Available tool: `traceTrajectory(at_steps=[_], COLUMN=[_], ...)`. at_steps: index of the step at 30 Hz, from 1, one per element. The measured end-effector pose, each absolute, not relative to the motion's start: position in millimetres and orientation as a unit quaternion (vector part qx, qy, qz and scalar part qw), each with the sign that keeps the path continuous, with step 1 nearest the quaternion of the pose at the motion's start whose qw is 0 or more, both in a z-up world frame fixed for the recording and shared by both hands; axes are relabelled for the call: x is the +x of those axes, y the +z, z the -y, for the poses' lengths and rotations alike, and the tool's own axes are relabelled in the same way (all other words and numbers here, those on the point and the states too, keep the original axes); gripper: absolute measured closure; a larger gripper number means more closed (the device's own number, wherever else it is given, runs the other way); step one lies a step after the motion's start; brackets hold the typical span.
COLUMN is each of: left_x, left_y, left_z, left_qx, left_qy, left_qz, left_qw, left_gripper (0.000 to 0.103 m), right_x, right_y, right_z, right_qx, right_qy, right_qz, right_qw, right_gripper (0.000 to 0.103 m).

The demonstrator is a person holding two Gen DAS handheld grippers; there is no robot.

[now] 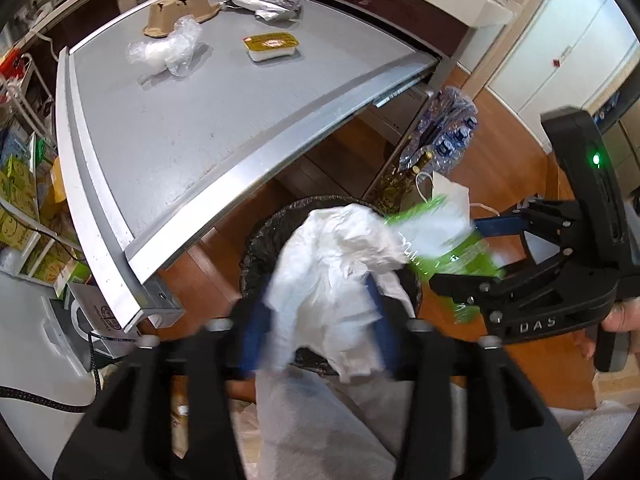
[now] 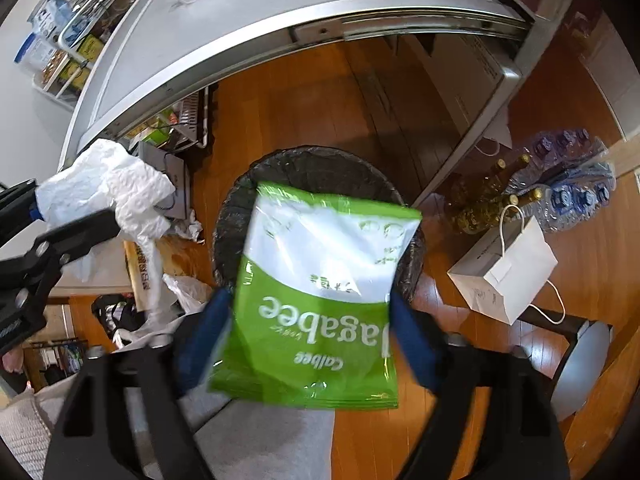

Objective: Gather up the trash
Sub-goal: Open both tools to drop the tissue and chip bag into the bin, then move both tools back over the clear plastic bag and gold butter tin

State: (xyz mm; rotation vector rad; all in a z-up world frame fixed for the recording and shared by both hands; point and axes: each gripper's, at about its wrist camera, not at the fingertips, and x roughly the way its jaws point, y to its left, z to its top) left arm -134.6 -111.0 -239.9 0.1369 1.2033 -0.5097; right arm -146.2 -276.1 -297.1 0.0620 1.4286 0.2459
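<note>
My left gripper (image 1: 316, 296) is shut on a crumpled white paper towel (image 1: 340, 276) above a black-lined trash bin (image 1: 256, 236) on the floor. The towel also shows in the right wrist view (image 2: 108, 192). My right gripper (image 2: 308, 308) is shut on a green and white Jagabee snack bag (image 2: 320, 300) over the same bin (image 2: 320, 164). The bag shows blurred in the left wrist view (image 1: 444, 232). On the grey table (image 1: 180, 128) lie a clear plastic wrap (image 1: 168, 52), a brown cardboard tray (image 1: 176, 16), a foil wrapper (image 1: 260, 6) and a yellow-lidded container (image 1: 272, 46).
The table edge (image 2: 240, 36) overhangs the bin. A white paper bag (image 2: 508, 276), glass bottles (image 2: 492, 192) and packed water bottles (image 2: 568, 176) stand on the wooden floor at right. Shelves with boxes (image 1: 20, 200) stand at left.
</note>
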Motion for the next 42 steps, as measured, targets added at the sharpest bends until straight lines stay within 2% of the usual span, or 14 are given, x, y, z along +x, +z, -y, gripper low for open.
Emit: traceTrajectory(at_steps=[1,13,23,28,32,34,42], left_x=[-134.4,-134.1,-124.8,-113.6,-100.5,-92.1,-51.9], left_y=[-238.6,-223.9,-190.4,-169.6,-157.0,-151.8,-147.5], left_z=[107.8,90.2,72.1,61.9,52.5,47.7,33.0], left_qx=[0.058,0.052,0.028,0.018,0.023,0.032,0.08], left_qy=[-0.235,-0.222,-0.207,-0.192,-0.168,-0.15,-0.124], left_qz=[-0.557,-0.556,-0.527,-0.502,-0.48,-0.467,-0.447], left_qw=[0.794,0.799,0.824,0.843,0.861,0.871,0.883], left_gripper=[0.04,0.04,0.04,0.031,0.017,0.014,0.012], right_x=[-145.9,-152.6,-151.7,-141.2,-129.9,-122.9,-86.1], right_y=[-295.6,-264.9,-204.2,-169.7,-147.7,-142.7,-139.8], right_z=[278.1,297.6,292.5,285.3,280.9,276.6,240.8], right_qx=[0.034,0.022,0.006,0.008,0.013,0.018,-0.009], right_qy=[0.112,0.088,0.075,0.075,0.067,0.065,0.067], right_qz=[-0.651,-0.629,-0.563,-0.522,-0.487,-0.48,-0.473], right_qw=[0.75,0.773,0.823,0.85,0.871,0.874,0.879], right_gripper=[0.013,0.013,0.009,0.006,0.005,0.005,0.005])
